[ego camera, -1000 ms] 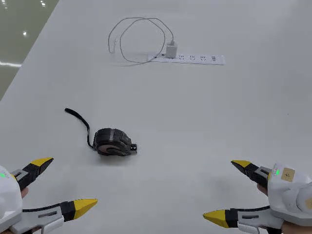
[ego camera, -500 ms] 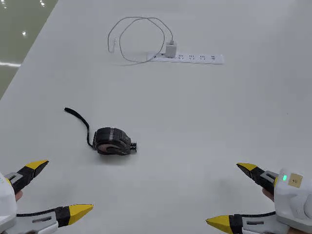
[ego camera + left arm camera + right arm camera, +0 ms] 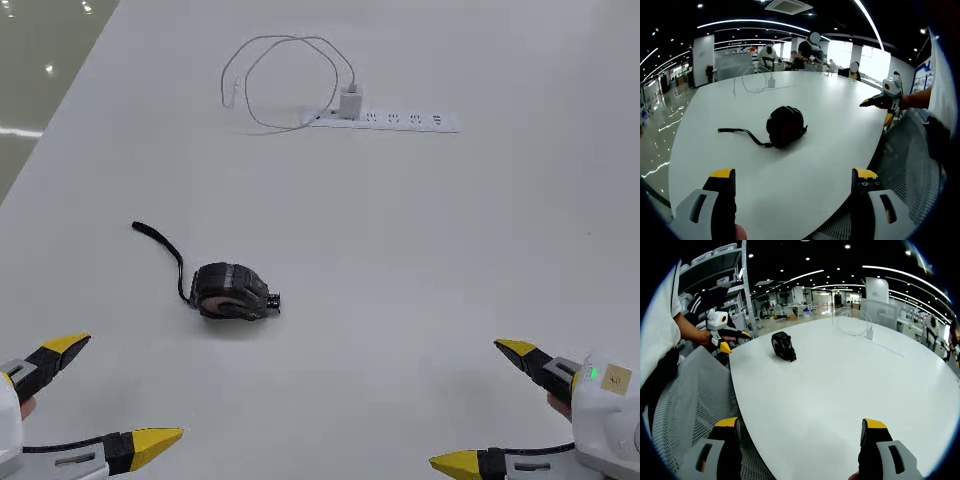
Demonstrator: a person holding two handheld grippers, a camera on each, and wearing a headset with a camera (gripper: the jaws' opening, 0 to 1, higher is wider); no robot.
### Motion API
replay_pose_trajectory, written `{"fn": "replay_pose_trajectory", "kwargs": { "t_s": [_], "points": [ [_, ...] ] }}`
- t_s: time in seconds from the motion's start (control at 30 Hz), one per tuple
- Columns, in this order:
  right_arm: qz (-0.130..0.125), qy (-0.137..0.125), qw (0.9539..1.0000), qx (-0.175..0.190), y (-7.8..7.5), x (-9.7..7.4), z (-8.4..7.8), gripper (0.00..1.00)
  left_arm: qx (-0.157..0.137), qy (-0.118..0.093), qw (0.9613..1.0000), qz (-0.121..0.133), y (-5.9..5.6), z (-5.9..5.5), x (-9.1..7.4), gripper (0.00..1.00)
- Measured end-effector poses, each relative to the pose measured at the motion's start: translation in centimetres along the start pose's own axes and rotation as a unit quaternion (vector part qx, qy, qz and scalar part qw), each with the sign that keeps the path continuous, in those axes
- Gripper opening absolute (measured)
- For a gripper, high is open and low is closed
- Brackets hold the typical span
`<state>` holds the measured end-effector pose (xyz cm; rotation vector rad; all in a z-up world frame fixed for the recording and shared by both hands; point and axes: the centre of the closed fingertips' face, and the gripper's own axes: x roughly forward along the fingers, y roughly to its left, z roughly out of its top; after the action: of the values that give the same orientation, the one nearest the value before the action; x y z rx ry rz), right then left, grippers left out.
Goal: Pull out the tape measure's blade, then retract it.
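Note:
A black tape measure lies on the white table, its black wrist strap trailing away to the left. The blade is inside the case. My left gripper hovers open at the near left edge, apart from the tape, with yellow-tipped jaws spread wide. The left gripper view has the tape measure straight ahead of the left gripper. My right gripper is open at the near right edge. The right gripper view has the tape measure far off to the left of the right gripper.
A white power strip with a plugged charger and a looped white cable lies at the far middle of the table. A mesh chair stands by the near edge. Several people stand beyond the far end.
Both grippers have drawn back toward the near edge and sit lower in the head view. The tape measure has not moved.

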<state>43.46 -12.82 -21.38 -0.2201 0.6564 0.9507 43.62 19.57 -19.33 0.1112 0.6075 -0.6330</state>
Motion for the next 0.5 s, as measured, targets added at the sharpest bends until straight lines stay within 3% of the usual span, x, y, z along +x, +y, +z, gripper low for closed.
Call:
{"fn": "replay_pose_trajectory", "kwargs": {
  "t_s": [0.5],
  "points": [
    [-0.002, 0.001, 1.0, 0.004, 0.13, -0.14, -0.4, 0.99, 0.008, 0.001, 1.0, 0.0, -0.06, -0.1, -0.07, 0.97]
  ]
}}
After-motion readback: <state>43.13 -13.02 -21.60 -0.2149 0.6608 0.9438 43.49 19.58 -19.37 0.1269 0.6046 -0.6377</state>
